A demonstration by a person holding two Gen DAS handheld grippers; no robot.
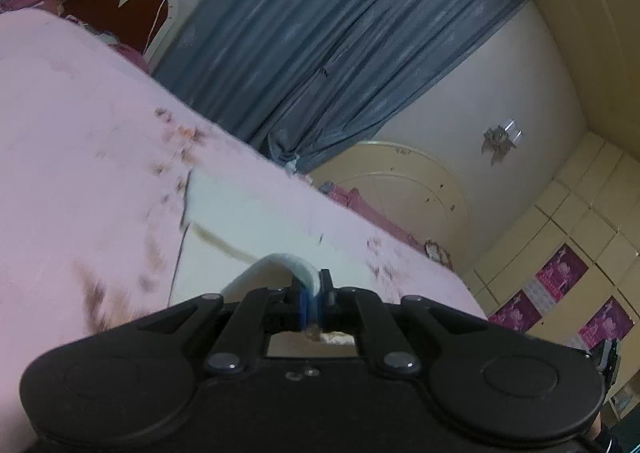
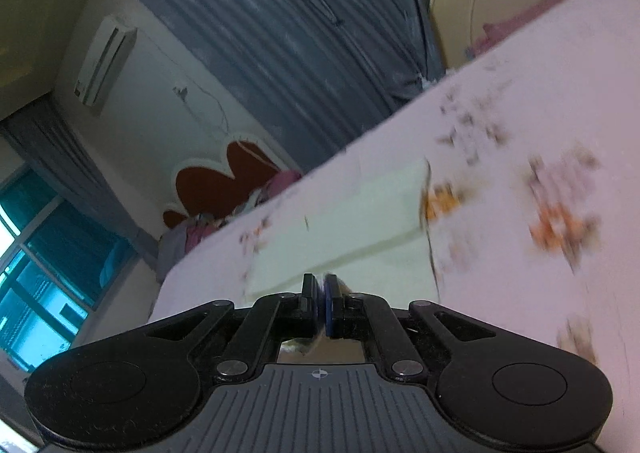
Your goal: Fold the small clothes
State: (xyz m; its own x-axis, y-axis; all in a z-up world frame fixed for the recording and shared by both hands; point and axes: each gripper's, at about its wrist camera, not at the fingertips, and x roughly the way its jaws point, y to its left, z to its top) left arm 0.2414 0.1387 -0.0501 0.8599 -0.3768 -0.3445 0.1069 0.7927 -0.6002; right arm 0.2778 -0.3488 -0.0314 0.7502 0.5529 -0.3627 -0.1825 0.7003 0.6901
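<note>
1. I see my left gripper (image 1: 316,299) closed on a fold of the white cloth (image 1: 248,221); a pale loop of it bulges just above the jaws, between the blue pads.
2. From that pinched edge the cloth runs forward and away from the left gripper, and it lies on the pink bed (image 1: 80,133) ahead.
3. My right gripper (image 2: 322,303) has its jaws pressed together, with almost no gap. A thin bit of fabric seems to sit between the pads, but the picture is blurred and I cannot be fully sure.
4. In the right wrist view the cloth (image 2: 352,213) spreads just in front of the right gripper and a little to its right, flat on the bed (image 2: 540,73), with its near edge at the fingertips.
5. The bed cover has small brown and orange prints (image 2: 556,225), ahead and to the right of the right gripper.
6. Beyond the bed, far in front of both grippers, hangs a blue-grey curtain (image 1: 320,33).
7. A red flower-shaped headboard (image 2: 232,181) stands far ahead and to the left of the right gripper, with some pink and grey bundles (image 2: 208,229) at its foot.
8. Both views are tilted and smeared by motion, so fine details of the cloth are not readable.
</note>
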